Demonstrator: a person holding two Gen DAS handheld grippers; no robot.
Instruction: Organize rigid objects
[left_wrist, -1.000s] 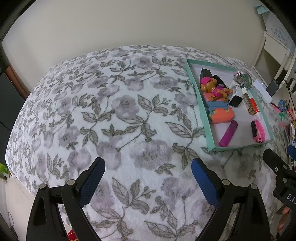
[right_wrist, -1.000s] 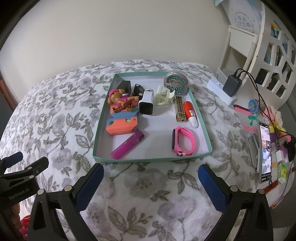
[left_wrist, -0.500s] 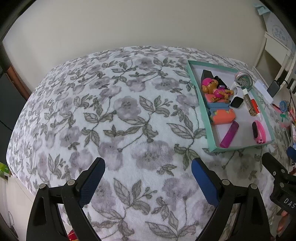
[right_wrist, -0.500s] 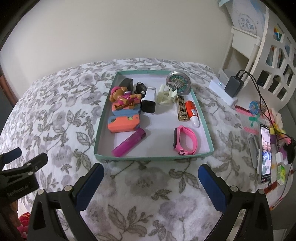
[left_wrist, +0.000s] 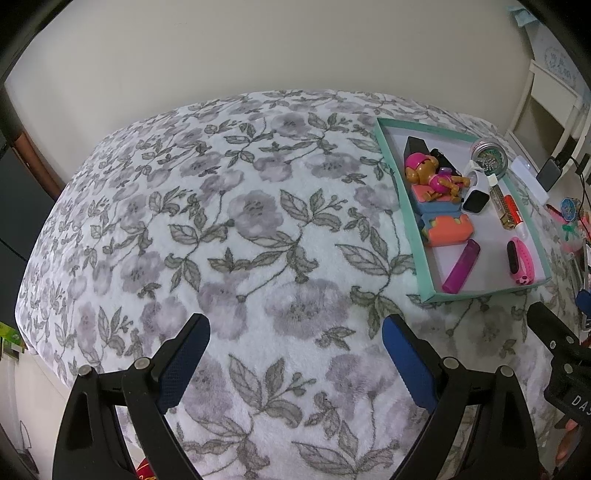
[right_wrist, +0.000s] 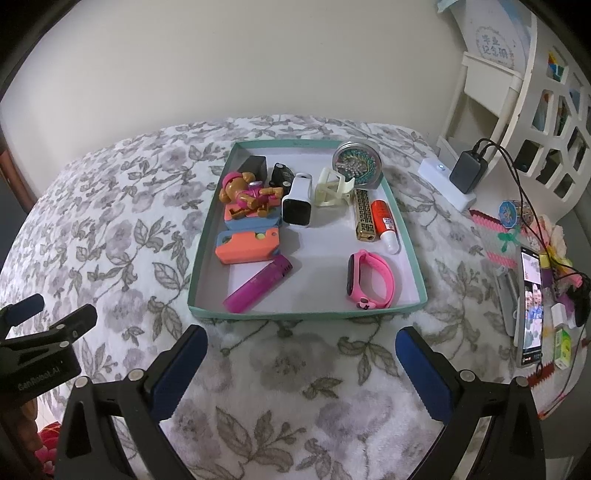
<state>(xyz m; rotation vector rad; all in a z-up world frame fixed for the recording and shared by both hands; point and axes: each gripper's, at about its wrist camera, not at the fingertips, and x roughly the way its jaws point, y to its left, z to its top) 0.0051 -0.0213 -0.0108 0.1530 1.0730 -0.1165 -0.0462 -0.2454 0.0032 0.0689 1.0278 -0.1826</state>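
A teal-rimmed tray (right_wrist: 406, 236) (left_wrist: 400, 206) lies on the floral blanket and holds several small objects. Among them are a pink-helmeted toy dog (right_wrist: 245, 192) (left_wrist: 428, 173), an orange block (right_wrist: 247, 245), a purple stick (right_wrist: 258, 288), a pink wristband (right_wrist: 371, 282) (left_wrist: 521, 260), a white camera (right_wrist: 297, 205), a gold harmonica (right_wrist: 365, 216) and a round tin (right_wrist: 356, 162). My right gripper (right_wrist: 301, 345) is open and empty, just in front of the tray's near rim. My left gripper (left_wrist: 295, 334) is open and empty over bare blanket, left of the tray.
The floral blanket (left_wrist: 221, 229) covers a bed that drops off at the left and near edges. Right of the tray lie a lit phone (right_wrist: 532, 306), a charger with cables (right_wrist: 467, 171), a power strip (right_wrist: 443, 181) and small trinkets. A white shelf (right_wrist: 517, 92) stands at the far right.
Both grippers have drawn back and risen slightly, so the tray looks a little smaller and farther in each view. Both stay open and empty.
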